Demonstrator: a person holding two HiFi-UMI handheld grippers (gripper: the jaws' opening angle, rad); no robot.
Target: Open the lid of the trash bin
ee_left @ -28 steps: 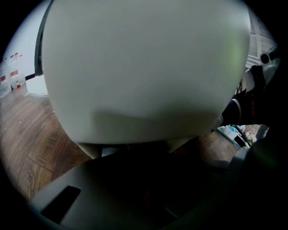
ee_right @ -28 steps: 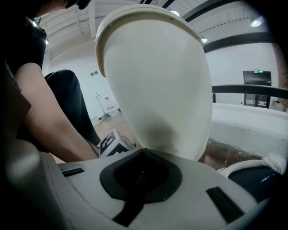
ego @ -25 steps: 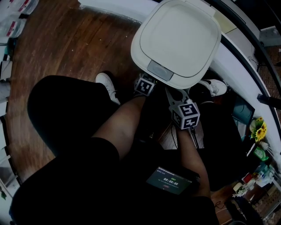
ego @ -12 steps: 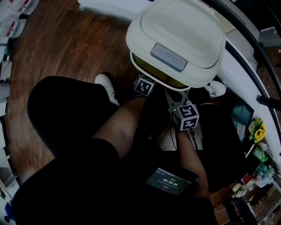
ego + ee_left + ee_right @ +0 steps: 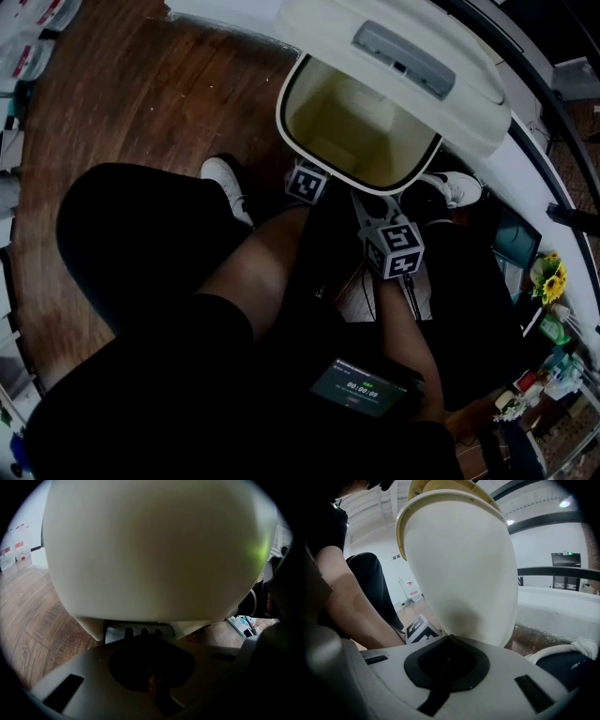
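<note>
Lid up, bin gaping: the trash bin [image 5: 281, 117] stands on the wooden floor [image 5: 141, 103] at 12 o'clock from your knees. Its lid [image 5: 412, 70] is tipped back toward 1 o'clock, and the pale interior is bare to the head camera. Your left gripper [image 5: 146, 641], jaws clenched together on nothing, appears to nose against the grey slotted tab [image 5: 140, 631] at the bin's foot, which reads as the pedal. Your right gripper [image 5: 447, 639], likewise pinched shut and empty, has its tip at the base of the bin's wall, toward 5 o'clock of the body. The danger is a slip: if the left tip slides off that narrow tab, the lid likely drops shut. A sideways shove from either tip could skid or tilt what looks like a light plastic bin on the smooth boards. Lean too hard and the lid may knock the white ledge [image 5: 525, 159] behind it. Only the head view shows the opening and how far back the lid stands, but it hides both tips under the rim and leaves you just the marker cubes [image 5: 398, 248]. Only the left gripper view shows the tab and the contact on it. The right gripper view gives the bin in profile, with the lid's edge peeping over the rim at 12 o'clock and one of those cubes at 9 o'clock of its own tip.
</note>
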